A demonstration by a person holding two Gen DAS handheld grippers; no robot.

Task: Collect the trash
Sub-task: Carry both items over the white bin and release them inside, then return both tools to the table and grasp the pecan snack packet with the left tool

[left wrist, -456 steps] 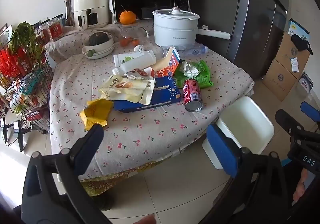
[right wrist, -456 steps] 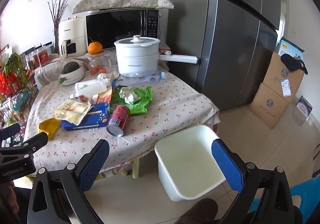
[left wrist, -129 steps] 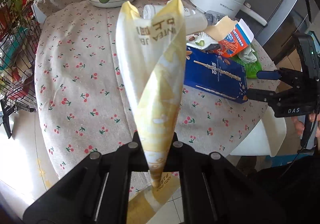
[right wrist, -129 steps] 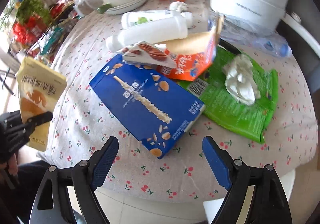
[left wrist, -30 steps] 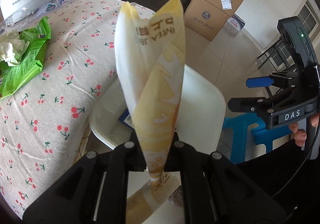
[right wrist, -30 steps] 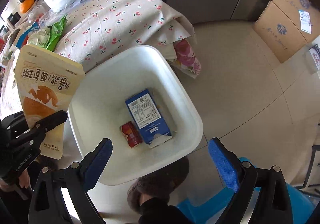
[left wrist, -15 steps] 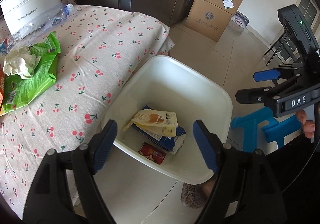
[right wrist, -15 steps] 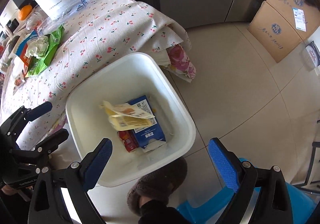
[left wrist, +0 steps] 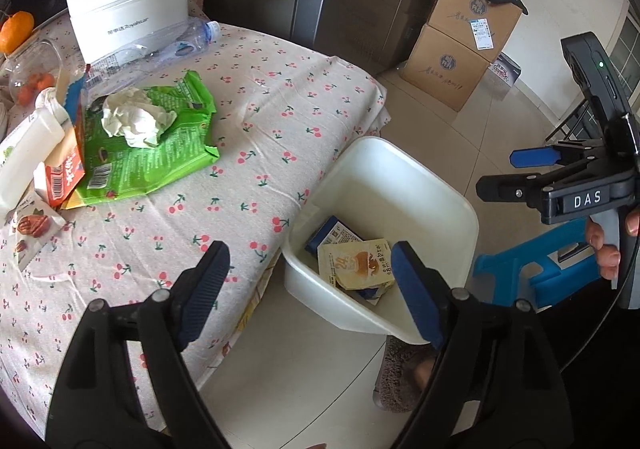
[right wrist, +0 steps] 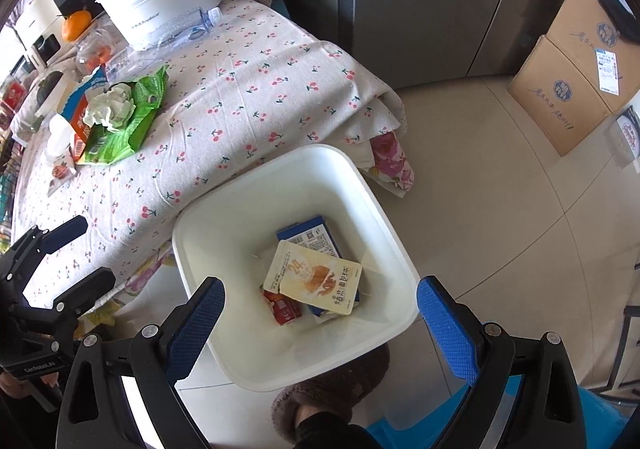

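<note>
The left gripper [left wrist: 310, 281] is opening wide and holds nothing; the right gripper [right wrist: 320, 313] stands wide and empty. The yellow snack bag [right wrist: 314, 277] lies inside the white bin [right wrist: 280, 169], atop a blue box [right wrist: 312, 239].

A: Where is the bin [right wrist: 394, 249] placed?
B: On the floor, just beside the worktop [right wrist: 248, 61] edge. A pouch [right wrist: 314, 279] is laid in it on top of a box [right wrist: 310, 237], with a can [right wrist: 282, 307] beside them.
A: And on the worktop?
B: A crumpled tissue [left wrist: 134, 117] is seen on a wrapper [left wrist: 160, 157]; behind them, a bottle [left wrist: 172, 45] lies before a pot [left wrist: 128, 21].
</note>
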